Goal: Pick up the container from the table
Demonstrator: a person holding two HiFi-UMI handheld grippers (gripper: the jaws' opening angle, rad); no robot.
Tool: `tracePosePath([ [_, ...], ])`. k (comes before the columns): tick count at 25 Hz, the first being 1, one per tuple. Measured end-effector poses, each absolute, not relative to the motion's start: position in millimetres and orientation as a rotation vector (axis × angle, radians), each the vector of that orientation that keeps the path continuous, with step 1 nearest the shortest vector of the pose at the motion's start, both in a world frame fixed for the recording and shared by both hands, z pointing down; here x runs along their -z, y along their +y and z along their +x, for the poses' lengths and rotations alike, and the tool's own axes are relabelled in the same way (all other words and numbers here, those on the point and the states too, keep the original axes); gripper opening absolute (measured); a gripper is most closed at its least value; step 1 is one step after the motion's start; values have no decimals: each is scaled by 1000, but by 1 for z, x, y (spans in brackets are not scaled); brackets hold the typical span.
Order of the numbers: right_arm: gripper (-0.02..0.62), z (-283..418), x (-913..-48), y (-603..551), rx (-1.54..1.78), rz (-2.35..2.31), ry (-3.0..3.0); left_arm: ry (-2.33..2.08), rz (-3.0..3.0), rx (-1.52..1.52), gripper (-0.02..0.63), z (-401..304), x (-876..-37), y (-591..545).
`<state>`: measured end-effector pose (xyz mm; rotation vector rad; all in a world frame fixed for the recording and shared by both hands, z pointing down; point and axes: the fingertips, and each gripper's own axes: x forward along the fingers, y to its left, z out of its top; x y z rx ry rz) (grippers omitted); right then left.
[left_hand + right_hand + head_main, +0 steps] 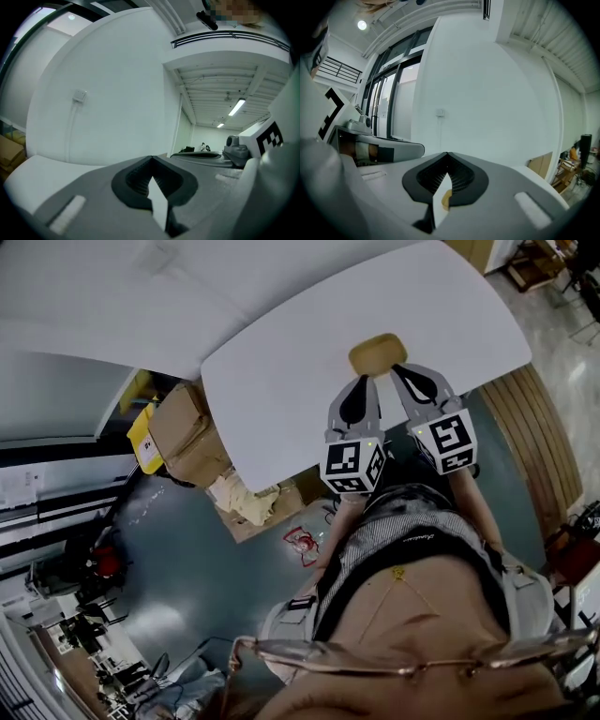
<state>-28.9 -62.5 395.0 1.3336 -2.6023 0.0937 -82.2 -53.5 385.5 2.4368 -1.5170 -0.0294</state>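
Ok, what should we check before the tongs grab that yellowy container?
1. Is the container sitting in plain sight on the table: ok.
2. Are the left tongs open to grab: not ok, shut.
3. Are the right tongs open to grab: not ok, shut.
4. Do both tongs point toward the container: ok.
5. Are the tips touching the container already: cannot tell.

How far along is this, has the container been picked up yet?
Nothing looks done yet: the tan container sits on the white table. In hand: the left gripper and right gripper, both with jaws together, point at it from close by. Grasping and lifting remain.
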Motion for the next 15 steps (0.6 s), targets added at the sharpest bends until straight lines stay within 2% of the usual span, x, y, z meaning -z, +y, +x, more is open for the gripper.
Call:
tracePosePath([
  [15,23,-36,-404,-78,-120,1332,-2559,-1507,2396,0,0,-99,-398,-68],
])
